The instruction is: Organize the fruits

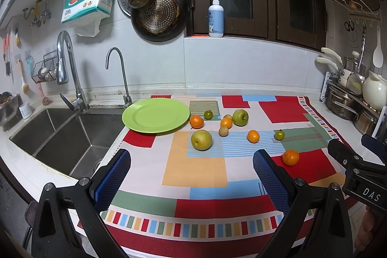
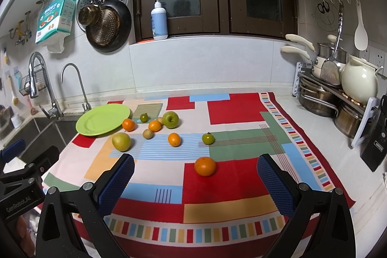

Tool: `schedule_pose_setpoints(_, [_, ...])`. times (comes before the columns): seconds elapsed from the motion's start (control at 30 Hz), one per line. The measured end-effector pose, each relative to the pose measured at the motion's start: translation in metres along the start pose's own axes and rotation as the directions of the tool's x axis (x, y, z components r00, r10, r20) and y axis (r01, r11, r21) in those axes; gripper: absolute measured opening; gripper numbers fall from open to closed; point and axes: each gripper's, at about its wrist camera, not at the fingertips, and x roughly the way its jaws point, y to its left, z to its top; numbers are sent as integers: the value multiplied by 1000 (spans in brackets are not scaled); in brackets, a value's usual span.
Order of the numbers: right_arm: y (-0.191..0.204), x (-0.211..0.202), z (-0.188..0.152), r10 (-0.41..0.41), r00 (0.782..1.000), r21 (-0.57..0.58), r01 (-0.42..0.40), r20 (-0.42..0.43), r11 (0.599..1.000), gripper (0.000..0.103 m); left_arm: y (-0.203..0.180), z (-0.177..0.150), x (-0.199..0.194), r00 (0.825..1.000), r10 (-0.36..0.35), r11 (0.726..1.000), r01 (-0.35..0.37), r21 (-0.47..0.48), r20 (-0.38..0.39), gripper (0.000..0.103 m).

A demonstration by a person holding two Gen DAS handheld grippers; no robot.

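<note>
Blue, diamond-textured pads line the black fingers of both tools: the left gripper [image 1: 192, 169] and the right gripper [image 2: 195, 174] each hang with fingers spread wide and nothing between them, above the near edge of a patchwork cloth [image 2: 232, 185] printed in red, blue, green and orange blocks and stripes. Nearest on the cloth, toward the right, sits one round, dimpled orange [image 2: 205, 166] on a red patch. Farther in lie nine more fruits, ten in all: a smooth yellow-green pear [image 1: 201, 140] at the left, a small orange citrus [image 1: 253, 136] mid-cloth, a tiny green tomato [image 1: 279, 135] with a dark calyx to its right, and a dull brownish round fruit [image 1: 223, 131]. Beyond these come two more small orange citrus [image 1: 196, 121] [image 1: 226, 122], a second brownish fruit mostly hidden behind one of them, a glossy green apple [image 1: 240, 117] and a second green tomato [image 1: 208, 114]. At the far left a smooth, round lime-green plate [image 1: 145, 123] lies bare, overhanging the cloth's edge beside a two-basin steel sink [image 1: 60, 137].
</note>
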Motion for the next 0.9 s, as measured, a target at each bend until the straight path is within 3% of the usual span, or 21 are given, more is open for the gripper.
schedule_pose_setpoints(0.5, [-3, 2, 1, -3, 1000, 2, 3, -5, 1000, 102, -2, 0, 3, 1000, -9, 1000, 9, 4, -5, 103])
schedule_pose_setpoints(0.9, [5, 19, 2, -24, 999, 17, 25, -42, 1000, 102, 2, 8, 28, 998, -38, 999, 40, 32, -40, 103])
